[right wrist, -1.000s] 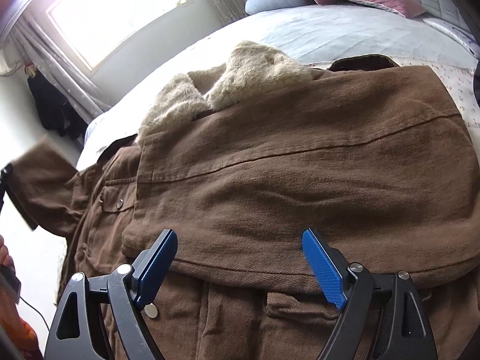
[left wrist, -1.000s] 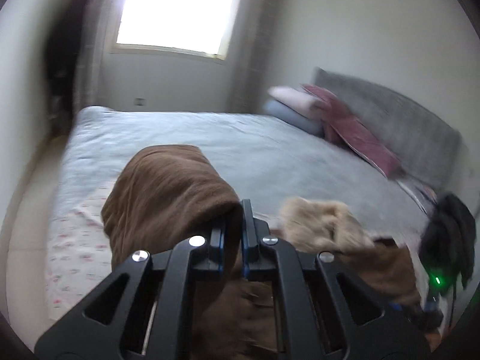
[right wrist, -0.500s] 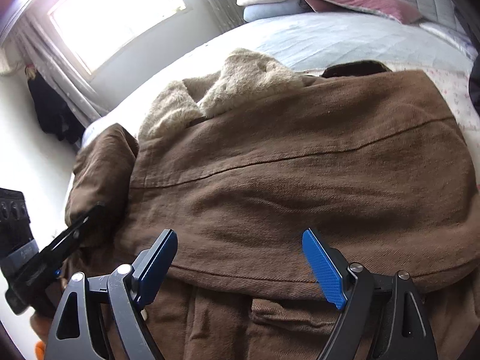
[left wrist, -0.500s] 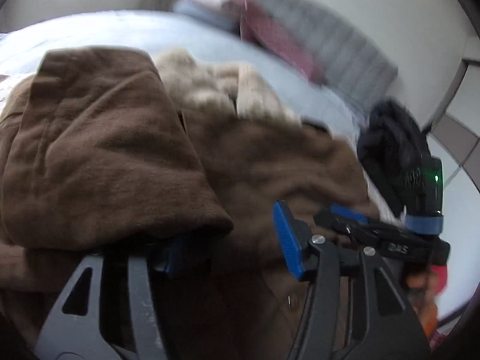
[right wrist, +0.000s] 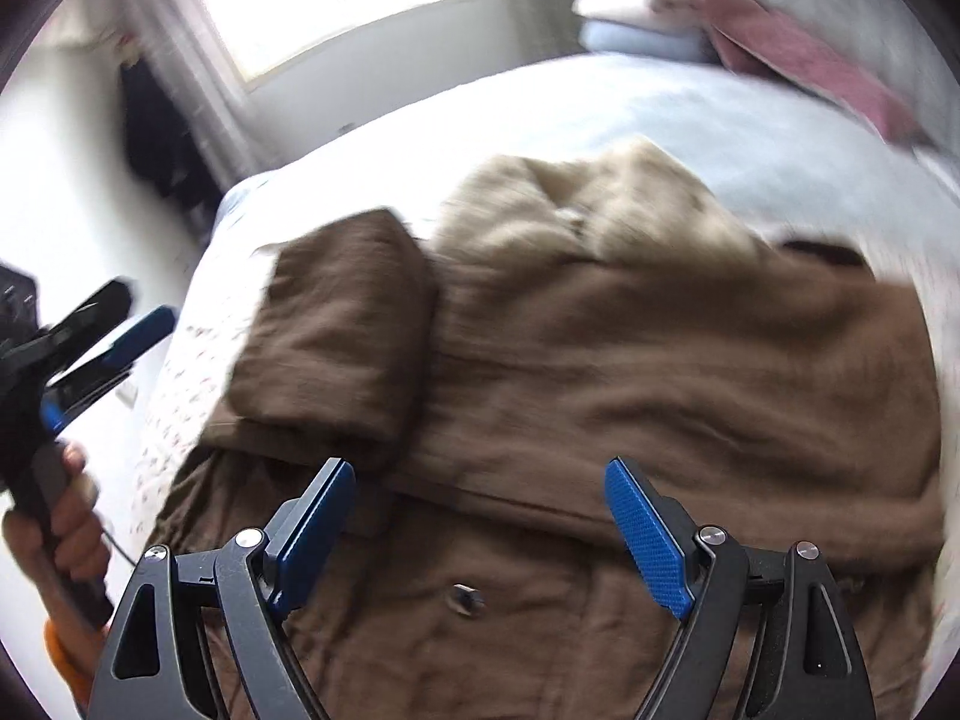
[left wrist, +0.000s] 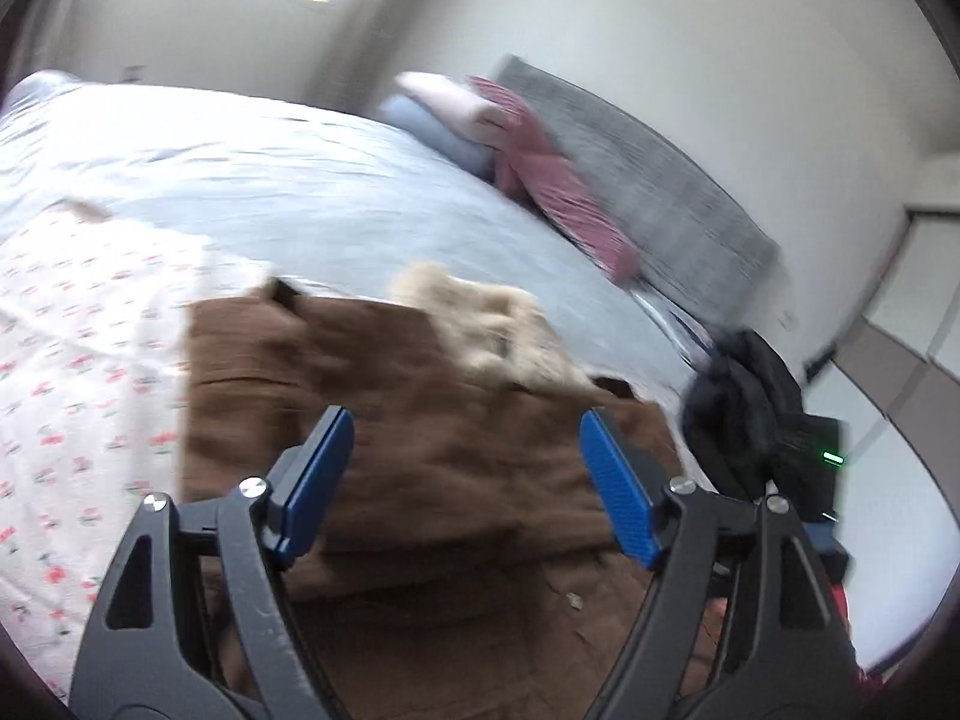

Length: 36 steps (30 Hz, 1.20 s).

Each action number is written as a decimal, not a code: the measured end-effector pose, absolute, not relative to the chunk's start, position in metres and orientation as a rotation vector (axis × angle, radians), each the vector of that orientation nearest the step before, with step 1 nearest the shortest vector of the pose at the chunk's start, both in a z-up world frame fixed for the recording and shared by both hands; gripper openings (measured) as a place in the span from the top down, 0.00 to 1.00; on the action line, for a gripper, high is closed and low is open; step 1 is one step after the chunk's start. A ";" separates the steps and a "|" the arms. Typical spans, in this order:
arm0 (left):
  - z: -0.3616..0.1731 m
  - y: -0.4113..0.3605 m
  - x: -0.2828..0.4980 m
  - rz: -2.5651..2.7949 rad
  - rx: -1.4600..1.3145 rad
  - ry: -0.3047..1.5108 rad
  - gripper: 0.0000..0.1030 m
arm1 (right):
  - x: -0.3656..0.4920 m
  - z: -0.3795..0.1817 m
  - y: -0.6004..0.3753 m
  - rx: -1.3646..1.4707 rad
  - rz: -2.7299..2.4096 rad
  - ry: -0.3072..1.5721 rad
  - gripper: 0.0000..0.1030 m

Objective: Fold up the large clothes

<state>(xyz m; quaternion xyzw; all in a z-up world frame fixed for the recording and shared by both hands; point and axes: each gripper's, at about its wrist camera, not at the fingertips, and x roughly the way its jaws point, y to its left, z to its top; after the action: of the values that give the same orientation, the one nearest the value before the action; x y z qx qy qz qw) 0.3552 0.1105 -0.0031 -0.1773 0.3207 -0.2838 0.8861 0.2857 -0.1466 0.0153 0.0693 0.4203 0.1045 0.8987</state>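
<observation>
brown coat bears no readable label; both grippers' fingers spread, left just opened, empty.

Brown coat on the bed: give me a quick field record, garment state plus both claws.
garment: brown coat, fleece collar, lying on bed
sleeve: folded sleeve lies over the coat's left part in the right wrist view
left claw: jaws just opened, nothing between them
right claw: open, empty, above the coat
nearby: pillows at headboard
</observation>
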 end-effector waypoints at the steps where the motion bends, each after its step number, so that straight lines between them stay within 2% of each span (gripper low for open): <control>1: -0.008 0.115 0.361 -0.560 -0.379 0.678 0.24 | 0.286 0.019 -0.135 0.117 0.231 0.858 0.16; 3: -0.023 0.134 0.371 -0.481 -0.443 0.692 0.25 | 0.291 0.024 -0.106 0.051 0.274 0.833 0.16; 9: -0.051 0.169 0.385 -0.379 -0.564 0.721 0.40 | 0.309 0.003 -0.023 -0.150 0.395 0.813 0.17; 15: -0.063 0.170 0.391 -0.362 -0.597 0.738 0.66 | 0.330 -0.027 0.016 -0.249 0.420 0.825 0.21; 16: -0.064 0.171 0.392 -0.359 -0.596 0.740 0.68 | 0.334 -0.032 0.019 -0.269 0.401 0.822 0.26; 18: -0.068 0.169 0.393 -0.362 -0.596 0.749 0.70 | 0.343 -0.039 0.019 -0.282 0.372 0.824 0.43; 20: -0.070 0.164 0.395 -0.375 -0.600 0.754 0.71 | 0.351 -0.039 0.007 -0.196 0.408 0.849 0.81; 23: -0.071 0.150 0.396 -0.391 -0.557 0.762 0.71 | 0.350 -0.021 -0.027 -0.053 0.404 0.816 0.89; 28: -0.075 0.130 0.395 -0.414 -0.505 0.784 0.71 | 0.329 0.012 -0.099 0.105 0.338 0.726 0.90; 32: -0.079 0.117 0.395 -0.401 -0.445 0.808 0.71 | 0.316 0.012 -0.170 0.230 0.255 0.754 0.89; 34: -0.080 0.111 0.395 -0.388 -0.408 0.818 0.71 | 0.309 0.001 -0.209 0.309 0.229 0.790 0.86; 36: -0.080 0.109 0.395 -0.383 -0.396 0.821 0.71 | 0.304 -0.005 -0.238 0.379 0.204 0.804 0.75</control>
<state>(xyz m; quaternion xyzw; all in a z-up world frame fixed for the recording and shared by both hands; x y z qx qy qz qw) 0.3946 0.1090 -0.0802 -0.1899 0.3938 -0.1838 0.8804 0.3040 -0.2375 -0.0055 0.1832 0.3882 0.0984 0.8978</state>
